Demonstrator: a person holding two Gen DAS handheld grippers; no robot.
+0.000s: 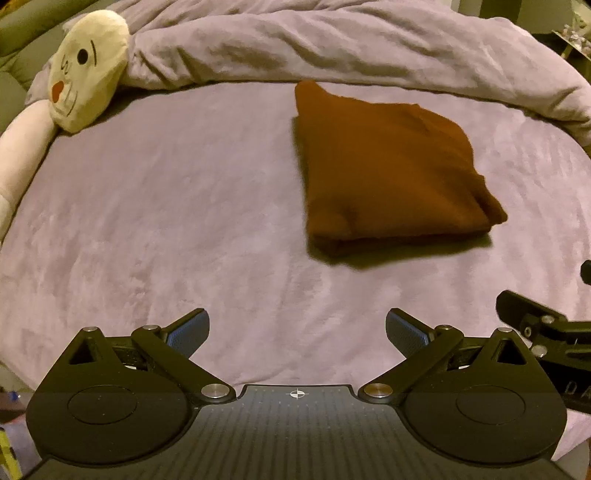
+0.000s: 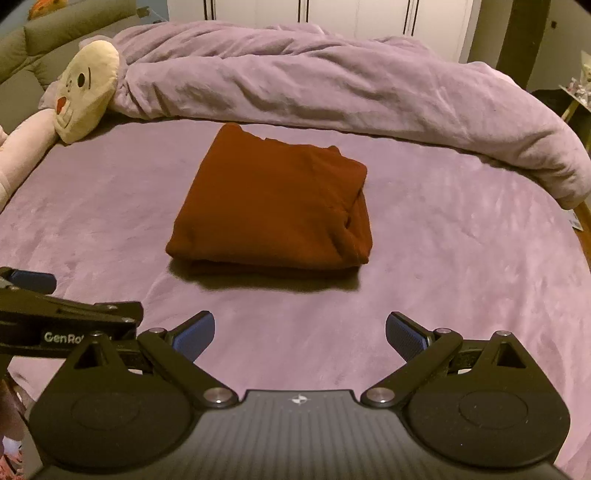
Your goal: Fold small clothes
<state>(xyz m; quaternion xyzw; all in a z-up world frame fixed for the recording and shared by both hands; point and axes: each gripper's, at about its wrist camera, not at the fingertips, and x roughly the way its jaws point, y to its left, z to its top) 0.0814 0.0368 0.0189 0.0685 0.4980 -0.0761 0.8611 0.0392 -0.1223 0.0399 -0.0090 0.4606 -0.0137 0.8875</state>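
A rust-brown garment (image 1: 388, 173) lies folded into a thick square on the purple bed sheet (image 1: 166, 221), ahead and to the right in the left wrist view. It sits dead ahead, garment (image 2: 273, 210), in the right wrist view. My left gripper (image 1: 297, 332) hangs above the sheet in front of the fold, jaws wide apart and empty. My right gripper (image 2: 300, 334) is held the same way, open with nothing between its blue pads (image 2: 404, 336). Neither touches the cloth. Each gripper shows at the edge of the other's view.
A bunched purple duvet (image 2: 332, 85) runs across the back of the bed. A cream plush toy with a face (image 2: 86, 88) lies at the back left beside a pale pink bolster (image 1: 18, 155). White closet doors (image 2: 306, 11) stand behind.
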